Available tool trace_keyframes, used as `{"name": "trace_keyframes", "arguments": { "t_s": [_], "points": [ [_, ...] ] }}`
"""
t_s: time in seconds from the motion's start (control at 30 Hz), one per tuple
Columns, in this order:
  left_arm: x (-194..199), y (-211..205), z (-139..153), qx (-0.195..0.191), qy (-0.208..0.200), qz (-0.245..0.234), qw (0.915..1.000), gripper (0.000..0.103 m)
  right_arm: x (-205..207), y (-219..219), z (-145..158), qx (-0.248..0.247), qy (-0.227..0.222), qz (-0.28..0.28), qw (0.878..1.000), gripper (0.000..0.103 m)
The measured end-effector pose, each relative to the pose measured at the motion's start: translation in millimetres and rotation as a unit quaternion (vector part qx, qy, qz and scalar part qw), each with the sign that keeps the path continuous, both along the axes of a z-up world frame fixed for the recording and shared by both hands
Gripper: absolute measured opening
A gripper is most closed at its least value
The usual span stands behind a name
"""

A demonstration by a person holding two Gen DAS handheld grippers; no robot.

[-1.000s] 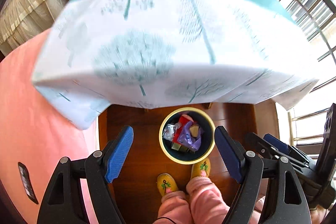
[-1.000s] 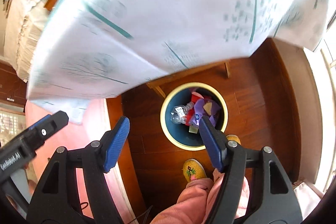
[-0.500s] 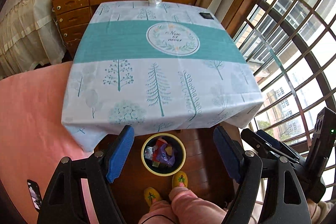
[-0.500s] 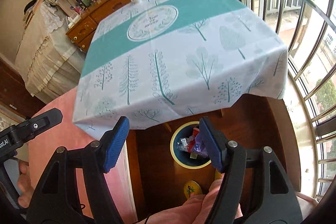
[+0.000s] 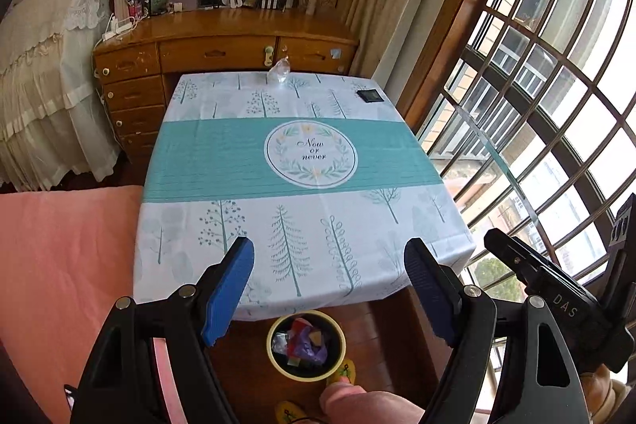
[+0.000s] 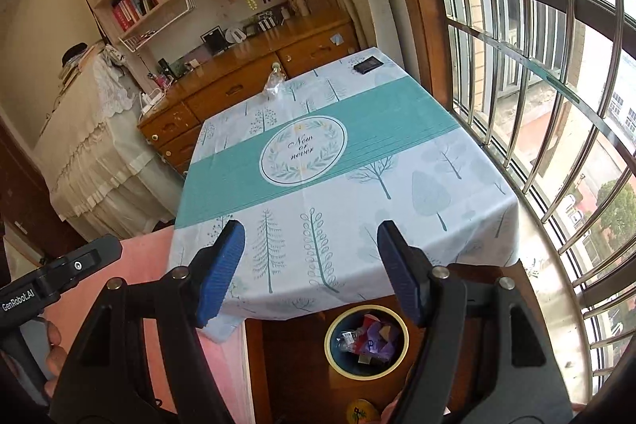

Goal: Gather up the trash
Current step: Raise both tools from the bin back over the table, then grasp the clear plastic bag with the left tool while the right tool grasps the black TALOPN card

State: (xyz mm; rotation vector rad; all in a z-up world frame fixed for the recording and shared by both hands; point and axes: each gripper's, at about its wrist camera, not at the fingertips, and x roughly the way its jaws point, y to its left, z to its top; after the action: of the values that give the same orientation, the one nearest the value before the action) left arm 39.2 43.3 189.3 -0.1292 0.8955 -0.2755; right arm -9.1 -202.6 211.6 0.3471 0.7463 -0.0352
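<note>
Crumpled clear plastic bottle (image 5: 279,71) at 12 o'clock on far edge of table (image 5: 238,225), lying on tree-print cloth just in front of wooden dresser (image 5: 222,54); only obvious trash left on top. Small dark flat object (image 5: 369,95) at 1 o'clock near far right corner, well apart from bottle; too small to tell whether trash. Yellow-rimmed bin (image 5: 306,344) at 6 o'clock on floor under near table edge, holding coloured wrappers and a clear bottle. Left gripper (image 5: 330,289) above near edge, jaws spread wide, nothing between blue pads. Right gripper (image 6: 310,269) likewise parted and empty, angled down over near edge, bin at its 5 o'clock. Pink bedding (image 5: 67,245) at 9 o'clock, barred window (image 5: 556,106) at 3 o'clock. Step in hand, as judged: reach for bottle. Long reach across whole tabletop, so lean in rather than overextend; approach low from near side and keep jaws wide until pads bracket bottle body. Thin crushed plastic likely to skid or spring away, so close gently across widest part. Risk of nudging it off far edge against dresser. Carry back clear of cloth, release over bin mouth.
</note>
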Motion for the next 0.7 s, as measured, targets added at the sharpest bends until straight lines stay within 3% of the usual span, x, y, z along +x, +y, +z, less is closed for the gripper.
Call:
{"name": "trace_keyframes", "arguments": {
  "t_s": [0.2, 0.33, 0.5, 0.7],
  "points": [
    [54, -7, 29, 0.024, -0.016, 0.019, 0.9994, 0.079, 40, -13, 19, -0.017, -0.015, -0.001, 1.0, 0.067],
    [109, -11, 42, 0.029, -0.025, 0.032, 0.9988, 0.079, 91, -35, 24, -0.015, -0.019, 0.001, 1.0, 0.067],
    [210, -31, 48, 0.077, -0.048, 0.037, 0.9952, 0.08, 200, -74, 9, 0.009, -0.002, 0.015, 1.0, 0.067],
    [373, -58, 8, 0.091, 0.015, 0.039, 0.995, 0.079, 362, -126, -43, 0.032, 0.052, 0.036, 0.997, 0.067]
  ]
}}
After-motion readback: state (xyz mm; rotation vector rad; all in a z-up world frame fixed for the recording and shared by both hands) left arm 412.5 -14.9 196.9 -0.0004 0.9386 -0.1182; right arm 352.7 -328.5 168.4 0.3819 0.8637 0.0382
